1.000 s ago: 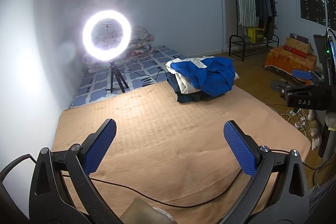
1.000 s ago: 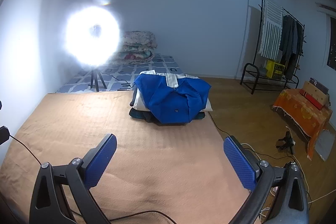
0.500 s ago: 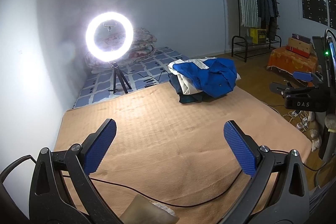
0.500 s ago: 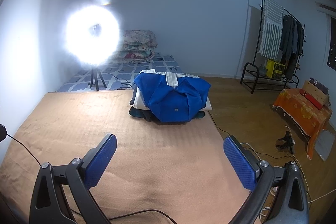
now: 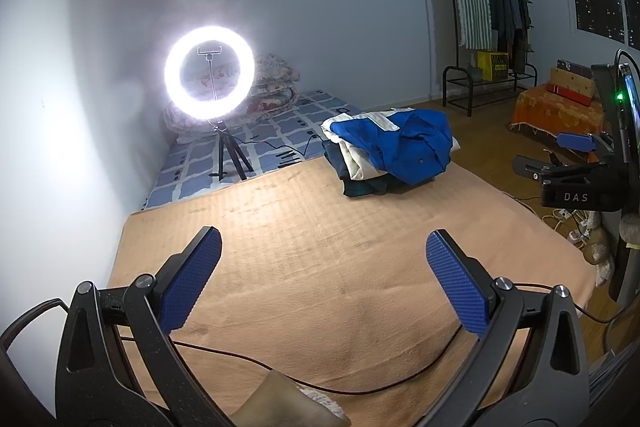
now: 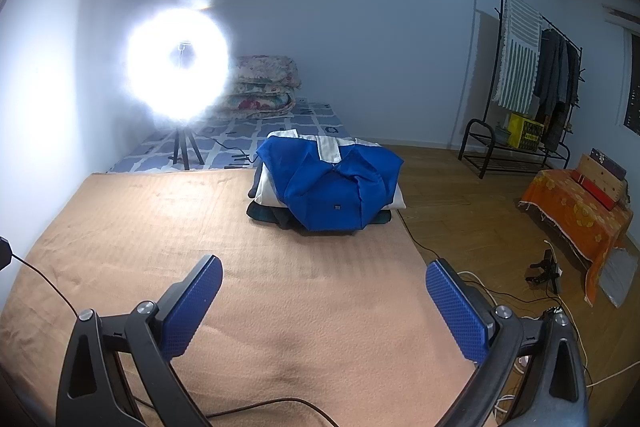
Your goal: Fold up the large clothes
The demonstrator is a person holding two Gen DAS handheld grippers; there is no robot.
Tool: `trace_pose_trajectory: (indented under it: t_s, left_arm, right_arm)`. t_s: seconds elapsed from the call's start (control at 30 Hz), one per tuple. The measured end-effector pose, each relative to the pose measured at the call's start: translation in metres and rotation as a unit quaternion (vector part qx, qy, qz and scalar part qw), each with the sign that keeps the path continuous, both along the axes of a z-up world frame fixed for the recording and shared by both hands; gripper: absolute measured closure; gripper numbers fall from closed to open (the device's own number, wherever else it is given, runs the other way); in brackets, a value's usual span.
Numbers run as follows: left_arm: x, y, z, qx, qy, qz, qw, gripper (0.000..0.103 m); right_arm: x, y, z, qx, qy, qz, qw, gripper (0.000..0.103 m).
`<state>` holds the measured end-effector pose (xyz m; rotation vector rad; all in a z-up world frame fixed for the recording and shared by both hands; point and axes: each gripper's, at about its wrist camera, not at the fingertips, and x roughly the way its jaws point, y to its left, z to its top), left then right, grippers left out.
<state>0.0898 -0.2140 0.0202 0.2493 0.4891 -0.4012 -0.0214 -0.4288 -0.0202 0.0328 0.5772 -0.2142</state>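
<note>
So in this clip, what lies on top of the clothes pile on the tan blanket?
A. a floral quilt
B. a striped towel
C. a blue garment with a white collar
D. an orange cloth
C: the blue garment with a white collar covers the top of the clothes pile on the tan blanket; both hand-held grippers are open and empty.

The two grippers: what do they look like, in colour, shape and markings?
Both look alike. The left gripper and the right gripper have black angular arms with triangular cut-outs and silver pivot bolts. Each finger carries a long blue pad with a fine dotted texture. In the left wrist view the right gripper's black body shows white letters "DAS". A thin dark cable trails below.
</note>
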Motion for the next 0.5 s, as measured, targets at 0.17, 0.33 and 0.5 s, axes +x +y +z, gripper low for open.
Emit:
trace_pose_trajectory:
  t_s: [0.17,0.33,0.5]
  left_arm:
    - [-0.0002,-0.0005,-0.0004,0.0,0.002,0.0,1.0,0.0]
    - [-0.0004,-0.0008,-0.0006,0.0,0.002,0.0,1.0,0.0]
    - [-0.0003,-0.0004,-0.0004,0.0,0.003,-0.001,1.0,0.0]
  right_arm:
    - [-0.0009,0.0004,-0.0012,0.0,0.001,0.001,1.0,0.0]
    - [-0.0011,0.0002,-0.0013,0.001,0.001,0.002,1.0,0.0]
    - [-0.0006,-0.0005,-0.0015,0.001,0.002,0.003,1.0,0.0]
